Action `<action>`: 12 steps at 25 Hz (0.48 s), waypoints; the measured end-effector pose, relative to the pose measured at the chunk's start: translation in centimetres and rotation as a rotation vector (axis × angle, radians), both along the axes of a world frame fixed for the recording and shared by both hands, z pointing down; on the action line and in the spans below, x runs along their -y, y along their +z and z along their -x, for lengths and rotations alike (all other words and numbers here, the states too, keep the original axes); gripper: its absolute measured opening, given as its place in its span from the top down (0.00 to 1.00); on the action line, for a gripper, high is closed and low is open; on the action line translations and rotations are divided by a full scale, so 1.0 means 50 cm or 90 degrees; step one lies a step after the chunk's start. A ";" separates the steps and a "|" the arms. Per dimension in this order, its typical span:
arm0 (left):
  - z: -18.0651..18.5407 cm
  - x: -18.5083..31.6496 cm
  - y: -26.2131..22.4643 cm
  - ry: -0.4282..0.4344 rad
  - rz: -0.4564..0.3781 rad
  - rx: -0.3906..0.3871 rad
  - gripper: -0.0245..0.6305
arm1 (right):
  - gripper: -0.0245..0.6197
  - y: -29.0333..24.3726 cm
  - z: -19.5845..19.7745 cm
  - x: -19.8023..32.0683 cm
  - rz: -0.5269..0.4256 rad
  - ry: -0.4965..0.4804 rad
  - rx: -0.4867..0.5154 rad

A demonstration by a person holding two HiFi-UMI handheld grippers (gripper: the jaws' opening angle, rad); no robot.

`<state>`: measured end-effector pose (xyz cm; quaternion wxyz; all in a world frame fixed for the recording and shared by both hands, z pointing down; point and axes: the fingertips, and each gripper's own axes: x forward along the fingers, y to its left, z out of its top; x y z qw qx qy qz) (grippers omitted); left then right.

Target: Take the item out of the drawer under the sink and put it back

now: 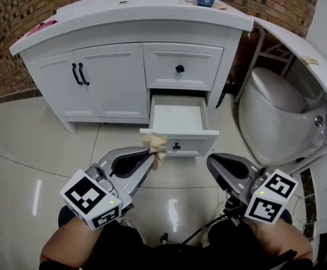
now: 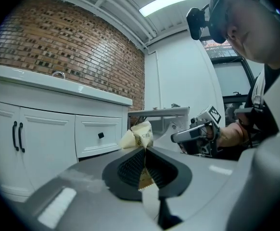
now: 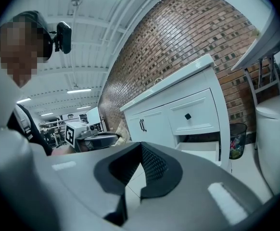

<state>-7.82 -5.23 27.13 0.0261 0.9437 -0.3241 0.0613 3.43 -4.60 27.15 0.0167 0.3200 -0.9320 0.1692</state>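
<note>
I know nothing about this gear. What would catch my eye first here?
First, the crumpled beige packet pinched in the left gripper, just in front of the open drawer low in the white sink cabinet. The right gripper beside it holds nothing. A white toilet stands to the right of the cabinet.

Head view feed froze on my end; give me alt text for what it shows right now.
The left gripper is clamped on a crumpled tan packet, held just in front of the open lower drawer of a white sink cabinet. The right gripper hovers empty beside it, above the floor.
</note>
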 end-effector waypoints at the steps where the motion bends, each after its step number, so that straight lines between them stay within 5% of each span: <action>1: -0.002 -0.001 0.002 0.002 0.000 0.005 0.94 | 0.95 0.000 0.000 0.000 -0.001 0.000 0.000; 12: 0.001 0.004 0.002 -0.012 -0.002 0.007 0.94 | 0.95 0.000 -0.003 0.002 0.003 0.002 0.003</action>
